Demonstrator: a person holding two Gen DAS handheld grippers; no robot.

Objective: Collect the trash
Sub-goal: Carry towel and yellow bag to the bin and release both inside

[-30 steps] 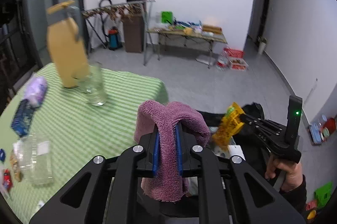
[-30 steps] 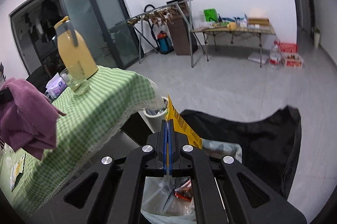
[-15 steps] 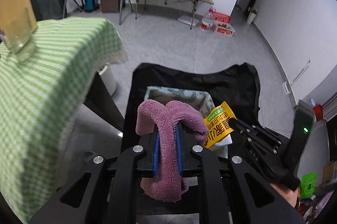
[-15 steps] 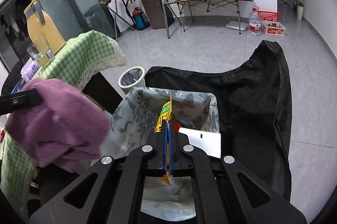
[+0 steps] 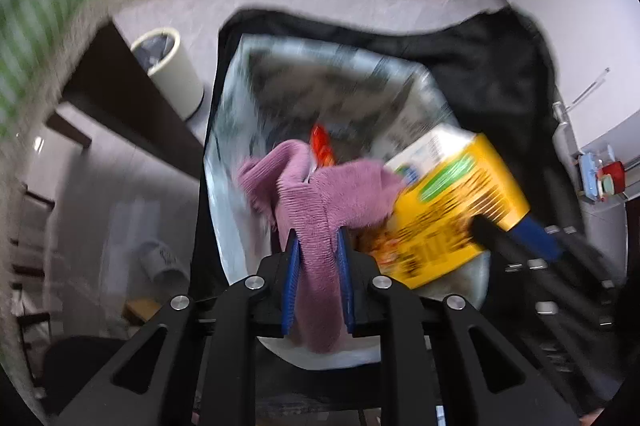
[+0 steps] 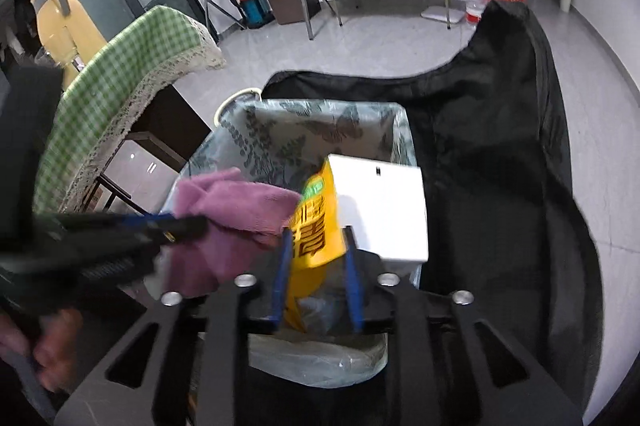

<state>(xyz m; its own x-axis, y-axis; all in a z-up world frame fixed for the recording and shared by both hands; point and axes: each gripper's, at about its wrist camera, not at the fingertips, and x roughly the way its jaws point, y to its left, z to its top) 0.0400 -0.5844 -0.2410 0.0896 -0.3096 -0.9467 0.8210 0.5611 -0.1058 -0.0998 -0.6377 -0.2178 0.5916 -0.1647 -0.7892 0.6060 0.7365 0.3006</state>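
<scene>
Grey floor (image 6: 400, 37) and a green checked tablecloth (image 6: 120, 73) sit behind the trash bin (image 6: 280, 129), which has a leafy plastic bag in it. A second ago the table top filled the left view and the bin was barely seen; now both tools are down over the open bin.

The left gripper (image 5: 318, 246) has the purple cloth (image 5: 320, 201) between its blue pads. Its jaws are opening, but the cloth still fills the gap and touches both pads.

The right gripper (image 6: 316, 242) was shut tight on the yellow packet (image 6: 316, 222) before. Now its jaws are opening, and the packet stands loose in the gap, right above the bin. A white box (image 6: 380, 201) lies in the bin just ahead of this tool. The cloth hangs just to its left.
</scene>
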